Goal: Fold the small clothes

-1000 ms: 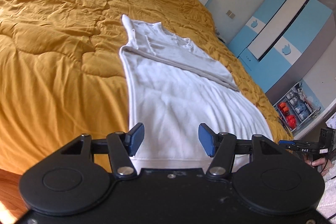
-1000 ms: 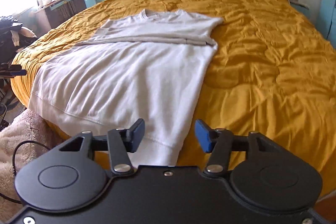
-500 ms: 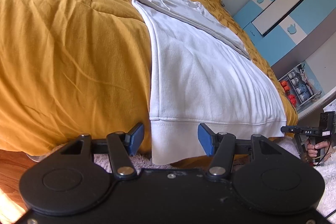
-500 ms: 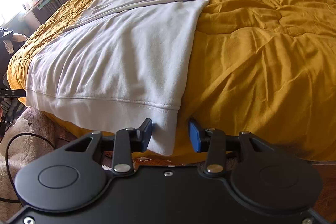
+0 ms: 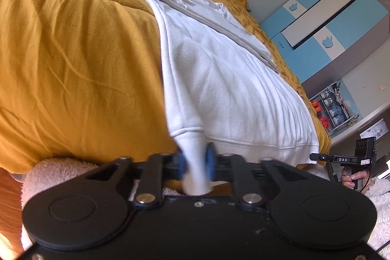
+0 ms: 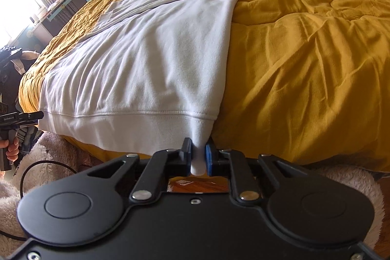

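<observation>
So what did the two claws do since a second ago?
Both moved down to the near hem of the white sweatshirt and shut on it. The left claw now pinches one bottom corner, and the right claw pinches the other; a second ago both were open and held nothing. The sweatshirt lies spread on the yellow quilt as before, sleeves folded across its top.
</observation>
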A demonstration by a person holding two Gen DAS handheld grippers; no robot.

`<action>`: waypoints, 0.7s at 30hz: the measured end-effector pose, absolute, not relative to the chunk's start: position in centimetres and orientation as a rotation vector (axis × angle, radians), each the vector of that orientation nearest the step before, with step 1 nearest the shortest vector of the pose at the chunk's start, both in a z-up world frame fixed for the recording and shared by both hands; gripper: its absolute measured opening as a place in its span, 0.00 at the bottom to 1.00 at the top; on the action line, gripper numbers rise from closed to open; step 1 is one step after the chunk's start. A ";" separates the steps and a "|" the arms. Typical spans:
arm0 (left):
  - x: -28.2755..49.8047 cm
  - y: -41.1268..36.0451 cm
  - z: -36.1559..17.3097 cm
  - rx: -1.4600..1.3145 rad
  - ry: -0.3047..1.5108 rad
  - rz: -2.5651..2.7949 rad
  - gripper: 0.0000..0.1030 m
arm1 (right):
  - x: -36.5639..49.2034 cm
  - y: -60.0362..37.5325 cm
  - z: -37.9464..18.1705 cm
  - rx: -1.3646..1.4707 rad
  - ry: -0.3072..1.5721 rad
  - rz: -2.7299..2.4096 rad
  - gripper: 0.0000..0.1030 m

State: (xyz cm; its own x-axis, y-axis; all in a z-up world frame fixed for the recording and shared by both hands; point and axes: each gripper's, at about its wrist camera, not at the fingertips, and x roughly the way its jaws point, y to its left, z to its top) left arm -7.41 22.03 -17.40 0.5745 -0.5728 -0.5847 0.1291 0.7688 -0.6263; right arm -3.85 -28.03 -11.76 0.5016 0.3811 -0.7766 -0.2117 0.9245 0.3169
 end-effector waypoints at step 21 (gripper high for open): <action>-1.7 23.3 -11.7 -0.961 0.557 -0.595 0.01 | -0.6 -30.7 -4.8 0.580 0.642 0.444 0.08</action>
